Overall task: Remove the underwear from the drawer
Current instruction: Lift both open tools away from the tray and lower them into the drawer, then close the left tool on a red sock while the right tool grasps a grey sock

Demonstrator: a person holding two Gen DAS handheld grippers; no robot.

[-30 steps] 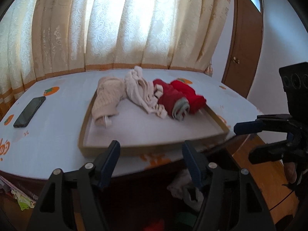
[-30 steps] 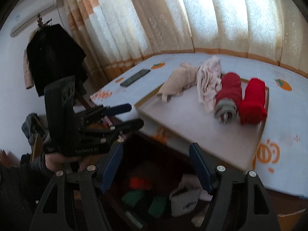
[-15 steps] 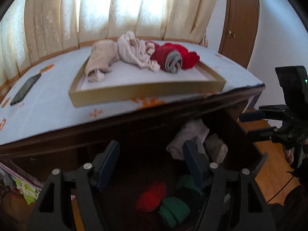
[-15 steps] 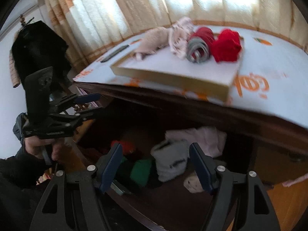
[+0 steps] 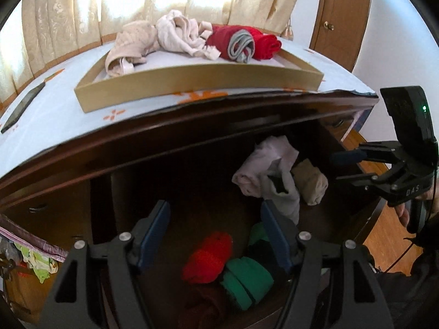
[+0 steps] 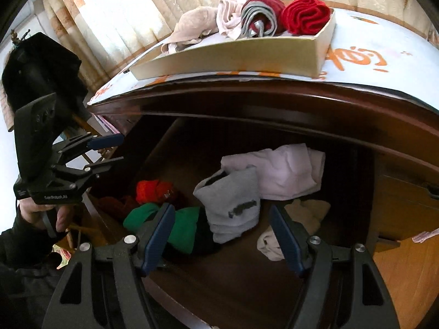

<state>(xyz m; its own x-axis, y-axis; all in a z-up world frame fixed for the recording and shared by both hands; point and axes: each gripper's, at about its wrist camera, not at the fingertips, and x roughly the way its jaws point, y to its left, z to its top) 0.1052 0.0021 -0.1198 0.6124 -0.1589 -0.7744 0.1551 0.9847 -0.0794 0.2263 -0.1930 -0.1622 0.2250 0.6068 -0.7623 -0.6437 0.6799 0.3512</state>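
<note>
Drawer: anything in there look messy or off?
Yes. In the open drawer, red and green rolls sit tidy, but the grey piece and pale pink garment lie loose and crumpled on top.

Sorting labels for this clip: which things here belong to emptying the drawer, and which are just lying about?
Job:
drawer
grey underwear
pale pink underwear
green roll
red roll
tray
left claw and right claw, both open

Lying about:
phone
black coat
curtains
</note>
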